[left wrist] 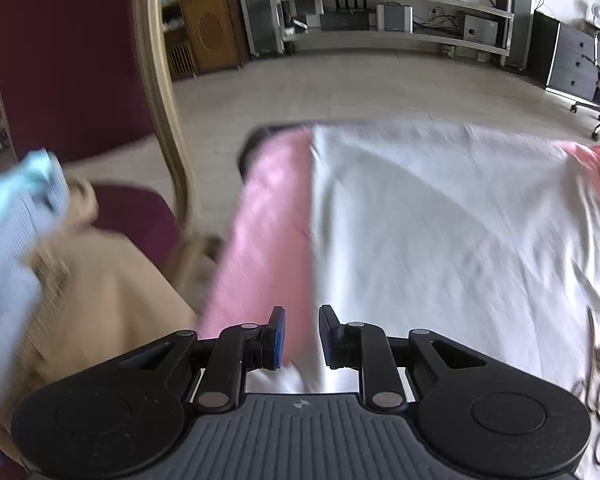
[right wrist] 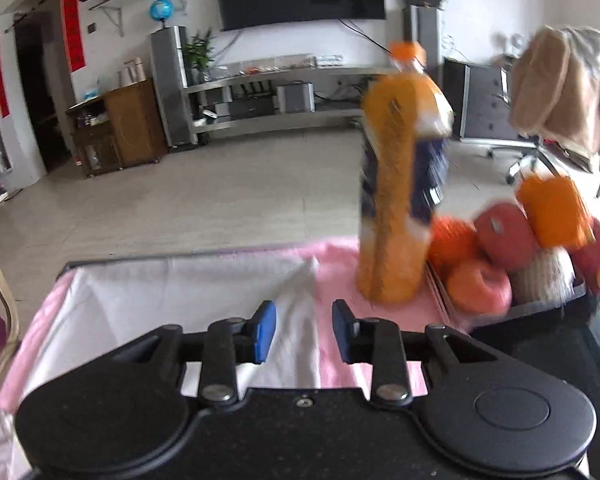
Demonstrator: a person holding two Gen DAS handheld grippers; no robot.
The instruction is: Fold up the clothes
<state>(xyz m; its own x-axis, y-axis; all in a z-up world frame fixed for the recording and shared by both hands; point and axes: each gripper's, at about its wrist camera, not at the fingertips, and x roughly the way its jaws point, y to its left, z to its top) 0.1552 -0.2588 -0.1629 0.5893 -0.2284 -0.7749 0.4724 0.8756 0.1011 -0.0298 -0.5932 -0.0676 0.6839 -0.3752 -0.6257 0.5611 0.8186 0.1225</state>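
In the left wrist view, the left gripper (left wrist: 302, 338) hangs over the table with its blue-padded jaws a small way apart and nothing pinched between them; the edge of the white cotton garment (left wrist: 440, 240) runs just below the gap. That garment lies spread flat on a pink tablecloth (left wrist: 264, 232). Off to the left, a maroon chair (left wrist: 68, 60) carries a heap of beige and light blue clothes (left wrist: 60, 280).

In the right wrist view, the right gripper (right wrist: 304, 330) stands partly open and empty above the garment's right edge. Beyond it an orange plastic bottle (right wrist: 400, 184) stands upright on the pink cloth, beside a tray of yarn balls (right wrist: 512, 264).
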